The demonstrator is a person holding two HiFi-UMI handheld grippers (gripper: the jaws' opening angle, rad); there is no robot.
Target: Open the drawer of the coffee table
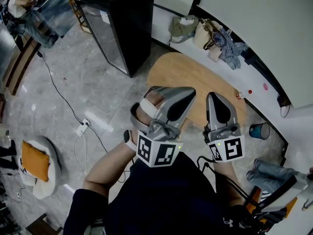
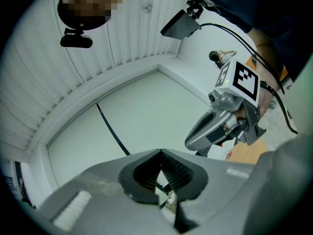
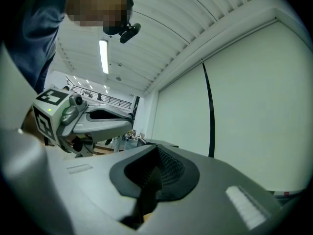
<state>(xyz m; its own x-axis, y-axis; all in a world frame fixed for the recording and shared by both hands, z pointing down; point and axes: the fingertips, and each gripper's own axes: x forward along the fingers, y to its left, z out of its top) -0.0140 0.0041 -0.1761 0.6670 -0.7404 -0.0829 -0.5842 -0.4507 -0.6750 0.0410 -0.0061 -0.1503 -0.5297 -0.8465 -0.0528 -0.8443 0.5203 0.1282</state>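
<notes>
1. Both tongs are closed tight with nothing between the jaws: the left tongs [image 1: 171, 93] and the right tongs [image 1: 216, 98] are held side by side in front of the person, near each other but not touching.
2. Each gripper view shows its own ribbed pads pressed together against a pale wall, with the other tool off to one side.
3. The coffee table [image 1: 195, 77], an oval wooden top, lies right under and beyond the two tools; its drawer cannot be seen from above.
4. A blue cup [image 1: 259, 130] stands upright just past the table's right edge; its inside is dark and I cannot tell what it holds.
5. On the white ledge [image 1: 161, 26] behind the table sit an olive bag [image 1: 183, 27] and a beige bag [image 1: 204, 33], close together, with a plaid cloth [image 1: 229, 43] bunched against the beige one. Their contents are hidden.
6. A black cabinet [image 1: 117, 23] stands on the floor left of the table, its door closed.
7. A white power strip [image 1: 82, 127] lies on the grey floor with a cable running from it.
</notes>
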